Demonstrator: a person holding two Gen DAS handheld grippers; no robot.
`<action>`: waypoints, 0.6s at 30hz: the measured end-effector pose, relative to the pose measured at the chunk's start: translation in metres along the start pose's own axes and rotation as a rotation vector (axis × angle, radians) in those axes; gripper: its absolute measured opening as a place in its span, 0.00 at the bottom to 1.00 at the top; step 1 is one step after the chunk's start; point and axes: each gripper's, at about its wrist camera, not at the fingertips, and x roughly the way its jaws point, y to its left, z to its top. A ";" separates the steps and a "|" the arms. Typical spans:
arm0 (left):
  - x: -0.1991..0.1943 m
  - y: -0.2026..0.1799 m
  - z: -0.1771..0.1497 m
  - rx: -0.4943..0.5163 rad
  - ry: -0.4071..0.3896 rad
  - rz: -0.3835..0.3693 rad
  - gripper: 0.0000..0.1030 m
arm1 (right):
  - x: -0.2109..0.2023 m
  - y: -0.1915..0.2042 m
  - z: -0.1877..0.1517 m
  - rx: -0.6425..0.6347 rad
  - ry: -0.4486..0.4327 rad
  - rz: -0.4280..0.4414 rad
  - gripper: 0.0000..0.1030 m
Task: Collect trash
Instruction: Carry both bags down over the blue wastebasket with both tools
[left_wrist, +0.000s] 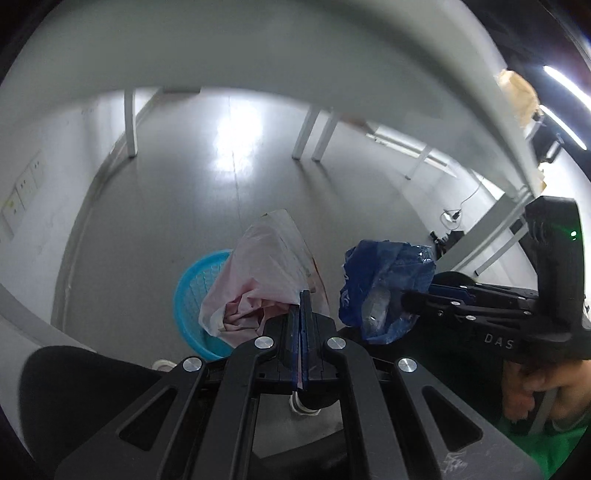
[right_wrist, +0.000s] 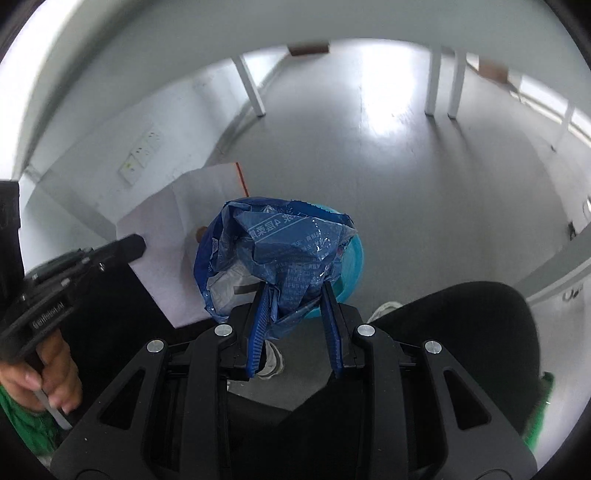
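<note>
Over the round turquoise plastic basket (left_wrist: 192, 295) on the grey floor (left_wrist: 166, 206): two pieces of trash held above it, ready to drop.

Left gripper (left_wrist: 301, 306) has its jaws clamped flat on the edge of a crumpled white-and-pink paper sheet (left_wrist: 262, 266), which hangs forward over the basket's rim, pinched thin because paper gives nothing thicker to bite. Right gripper (right_wrist: 295, 299) has its jaws part-closed round a scrunched blue printed plastic wrapper (right_wrist: 280, 247), held wider since the wad is bulky; the basket shows just beneath it. Both point steeply down, probably so the trash falls straight in on release. Person's hand (right_wrist: 48, 373) grips the left handle.
</note>
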 end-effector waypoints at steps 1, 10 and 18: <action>0.007 0.002 0.004 -0.019 0.015 -0.004 0.00 | 0.008 0.003 0.006 0.009 0.013 -0.002 0.26; 0.063 0.035 0.011 -0.160 0.125 0.056 0.00 | 0.078 -0.008 0.024 0.081 0.124 -0.034 0.26; 0.115 0.065 0.028 -0.238 0.242 0.085 0.00 | 0.142 -0.025 0.043 0.122 0.207 -0.089 0.26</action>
